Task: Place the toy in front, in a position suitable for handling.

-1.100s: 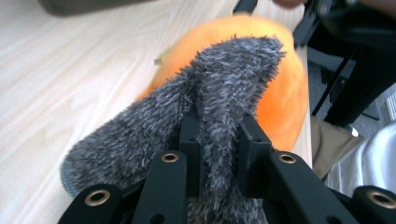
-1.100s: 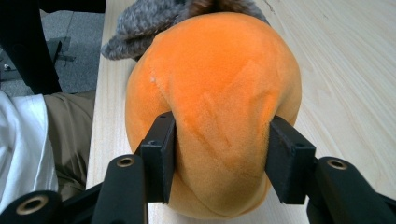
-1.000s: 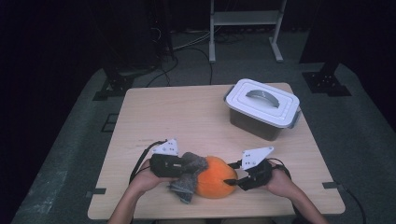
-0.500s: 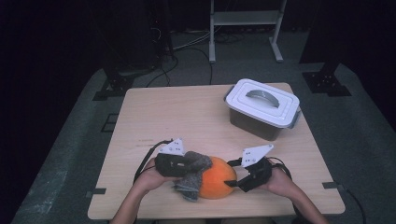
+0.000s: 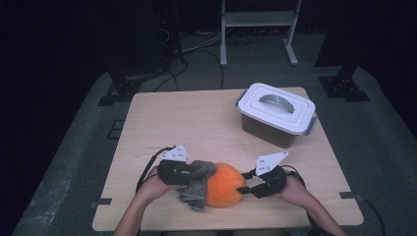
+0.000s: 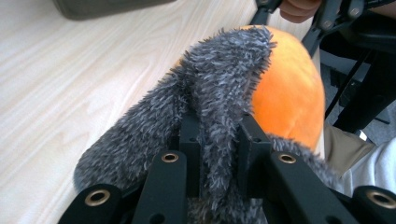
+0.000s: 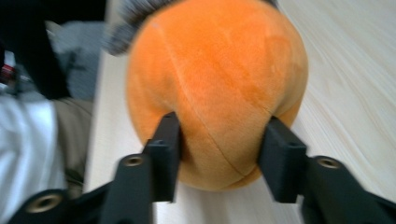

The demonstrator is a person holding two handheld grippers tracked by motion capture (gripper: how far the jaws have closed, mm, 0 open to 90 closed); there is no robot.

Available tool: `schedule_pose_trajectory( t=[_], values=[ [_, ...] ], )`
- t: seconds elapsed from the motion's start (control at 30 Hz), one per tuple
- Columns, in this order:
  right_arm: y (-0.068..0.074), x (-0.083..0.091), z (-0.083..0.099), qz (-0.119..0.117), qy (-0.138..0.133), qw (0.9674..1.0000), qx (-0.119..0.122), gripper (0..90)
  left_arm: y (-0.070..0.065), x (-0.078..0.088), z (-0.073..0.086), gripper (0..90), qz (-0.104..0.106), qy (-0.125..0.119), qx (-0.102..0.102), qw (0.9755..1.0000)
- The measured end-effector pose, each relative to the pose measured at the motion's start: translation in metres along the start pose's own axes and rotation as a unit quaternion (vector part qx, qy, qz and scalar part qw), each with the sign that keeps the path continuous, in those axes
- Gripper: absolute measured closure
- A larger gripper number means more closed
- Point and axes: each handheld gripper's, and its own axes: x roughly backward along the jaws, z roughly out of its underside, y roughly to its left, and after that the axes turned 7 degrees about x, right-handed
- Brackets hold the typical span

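An orange plush ball [image 5: 223, 186] lies near the table's front edge, with a grey fuzzy cloth [image 5: 195, 189] draped against its left side. My left gripper [image 5: 196, 172] is shut on a fold of that cloth [image 6: 210, 93], which rises between its jaws and lies over the ball [image 6: 285, 93]. My right gripper [image 5: 243, 186] comes at the ball from the right. Its jaws have just been closing, and the pads [image 7: 166, 135] now dent the ball [image 7: 215, 70] on both sides. The right gripper [image 6: 299, 14] also shows beyond the ball in the left gripper view.
A grey storage box with a white handled lid [image 5: 278, 113] stands at the back right of the wooden table [image 5: 196, 118]. The person's lap sits just past the front edge. Stands and cables lie on the dark floor behind.
Both hands stay about where they were on either side of the ball. The cloth end in the left gripper shifted slightly against it.
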Motion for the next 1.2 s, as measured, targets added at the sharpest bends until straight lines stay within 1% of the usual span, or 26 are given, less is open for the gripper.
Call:
schedule_pose_trajectory(
  t=[0.07, 0.1, 0.17, 0.23, 0.33, 0.4, 0.47, 0.5, 0.57, 0.63, 0.67, 0.7, 0.73, 0.8, 0.87, 0.9, 0.97, 1.03, 1.2],
  values=[
    [0.002, 0.005, -0.006, -0.001, -0.009, 0.9999, 0.005, 56.7, -0.005, 0.003, -0.006, 75.3, -0.002, 0.0, -0.011, 0.9999],
    [0.003, 0.008, -0.008, 0.0, -0.013, 0.9999, 0.001, 56.8, -0.008, 0.005, -0.009, 75.3, -0.002, 0.0, -0.018, 0.9998],
    [0.004, 0.011, -0.014, 0.009, -0.012, 0.9999, 0.007, 56.8, -0.016, 0.006, -0.017, 75.3, -0.001, -0.001, -0.035, 0.9994],
    [0.006, 0.013, -0.019, 0.016, -0.008, 0.9998, 0.013, 56.8, -0.024, 0.006, -0.025, 75.2, -0.005, 0.004, -0.053, 0.9986],
    [0.008, 0.015, -0.026, 0.025, 0.001, 0.9994, 0.024, 56.8, -0.032, 0.008, -0.033, 75.2, -0.007, 0.0, -0.066, 0.9978],
    [0.008, 0.017, -0.028, 0.029, 0.002, 0.9993, 0.024, 57.0, -0.034, 0.01, -0.037, 75.2, -0.005, -0.005, -0.07, 0.9975],
    [0.008, 0.016, -0.029, 0.029, 0.003, 0.9994, 0.017, 57.1, -0.036, 0.011, -0.039, 75.1, -0.001, -0.01, -0.071, 0.9975],
    [0.007, 0.015, -0.028, 0.029, 0.005, 0.9994, 0.018, 57.2, -0.036, 0.011, -0.04, 75.1, 0.002, -0.009, -0.072, 0.9974],
    [0.006, 0.012, -0.028, 0.027, 0.008, 0.9995, 0.011, 57.2, -0.037, 0.009, -0.041, 75.2, 0.009, -0.013, -0.072, 0.9973],
    [0.005, 0.009, -0.028, 0.026, 0.008, 0.9996, 0.007, 57.1, -0.04, 0.006, -0.043, 75.2, 0.03, -0.017, -0.073, 0.9967],
    [0.006, 0.007, -0.029, 0.025, 0.008, 0.9997, 0.004, 57.1, -0.043, 0.003, -0.045, 75.2, 0.038, -0.019, -0.076, 0.9962],
    [0.006, 0.004, -0.03, 0.024, 0.012, 0.9996, 0.007, 57.2, -0.046, 0.0, -0.047, 75.2, 0.041, -0.017, -0.079, 0.9959],
    [0.006, 0.002, -0.031, 0.025, 0.014, 0.9995, 0.009, 57.1, -0.05, -0.003, -0.049, 75.1, 0.041, -0.01, -0.087, 0.9953],
    [0.006, 0.0, -0.033, 0.02, 0.008, 0.9998, 0.007, 57.1, -0.053, -0.008, -0.051, 75.0, 0.042, -0.002, -0.097, 0.9944],
    [0.007, 0.001, -0.032, 0.02, 0.008, 0.9998, 0.008, 57.2, -0.052, -0.009, -0.051, 75.1, 0.036, 0.003, -0.098, 0.9945],
    [0.007, 0.001, -0.031, 0.018, 0.005, 0.9998, 0.006, 57.3, -0.051, -0.009, -0.05, 75.1, 0.029, 0.008, -0.099, 0.9946],
    [0.007, 0.003, -0.029, 0.017, 0.001, 0.9999, -0.002, 58.0, -0.048, -0.008, -0.047, 75.1, 0.02, 0.013, -0.096, 0.9951],
    [0.007, 0.005, -0.026, 0.014, -0.003, 0.9999, -0.006, 58.4, -0.044, -0.006, -0.043, 75.1, 0.015, 0.014, -0.093, 0.9955],
    [0.008, 0.009, -0.028, 0.019, -0.007, 0.9998, -0.002, 58.7, -0.04, -0.002, -0.039, 75.1, 0.006, 0.014, -0.085, 0.9962]
  ],
)
